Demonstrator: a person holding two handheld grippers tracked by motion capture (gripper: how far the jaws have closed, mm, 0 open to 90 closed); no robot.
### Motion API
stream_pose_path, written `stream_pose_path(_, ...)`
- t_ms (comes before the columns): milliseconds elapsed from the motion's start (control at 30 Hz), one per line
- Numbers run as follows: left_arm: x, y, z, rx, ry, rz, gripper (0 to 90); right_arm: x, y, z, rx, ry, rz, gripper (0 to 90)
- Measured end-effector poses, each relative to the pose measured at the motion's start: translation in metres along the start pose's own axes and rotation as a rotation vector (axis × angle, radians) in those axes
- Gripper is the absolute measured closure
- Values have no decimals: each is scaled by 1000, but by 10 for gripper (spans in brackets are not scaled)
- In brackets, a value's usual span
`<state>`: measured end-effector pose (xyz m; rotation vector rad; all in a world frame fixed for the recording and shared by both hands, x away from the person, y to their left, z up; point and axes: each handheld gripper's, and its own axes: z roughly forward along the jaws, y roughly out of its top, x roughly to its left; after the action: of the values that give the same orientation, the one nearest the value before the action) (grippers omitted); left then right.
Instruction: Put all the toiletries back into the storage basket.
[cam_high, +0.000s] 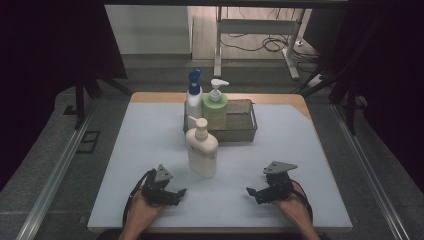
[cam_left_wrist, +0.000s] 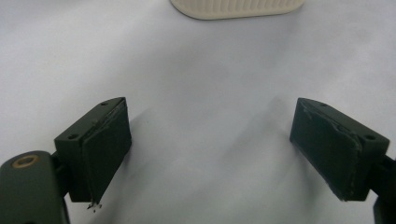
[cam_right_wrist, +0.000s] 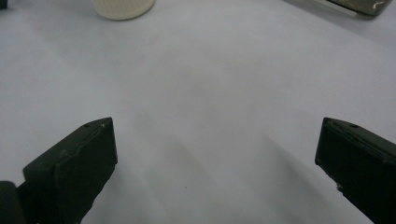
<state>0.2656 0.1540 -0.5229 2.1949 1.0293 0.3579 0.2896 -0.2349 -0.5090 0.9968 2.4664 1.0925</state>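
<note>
Since I'm eyeballing it: cream pump bottle (cam_high: 202, 149) upright, probably nearer my left gripper (cam_high: 176, 195)
Claws: left, right gripper (cam_high: 253, 192) both spread, empty

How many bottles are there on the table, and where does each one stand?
3. The cream pump bottle stands on the table, in front of the tray. The green pump bottle and the blue-capped bottle stand at the tray's left end. None seems hidden.

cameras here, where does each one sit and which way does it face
High view: above the person's side, looking forward and down on the table; both hands show, with left gripper and right gripper.
Left gripper view: rides that gripper, looking along its open jaws at the table.
Right gripper view: likewise, jaws open.
Shared: the cream pump bottle.
</note>
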Motion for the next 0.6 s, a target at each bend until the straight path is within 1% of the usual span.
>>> stream_pose_path(200, 0, 0, 0, -2, 1, 1, 122, 3, 7, -4, -30, 24, -2, 0)
stream_pose_path(333, 0, 0, 0, -2, 2, 3, 122, 4, 15, -8, -55, 53, 5, 0)
stream_pose_path(400, 0, 0, 0, -2, 3, 3, 122, 5, 19, -9, -63, 58, 2, 0)
stream_pose_path(533, 0, 0, 0, -2, 3, 3, 122, 9, 29, -9, -58, 64, -12, 0)
stream_pose_path(600, 0, 0, 0, -2, 2, 3, 122, 10, 33, -9, -59, 70, -10, 0)
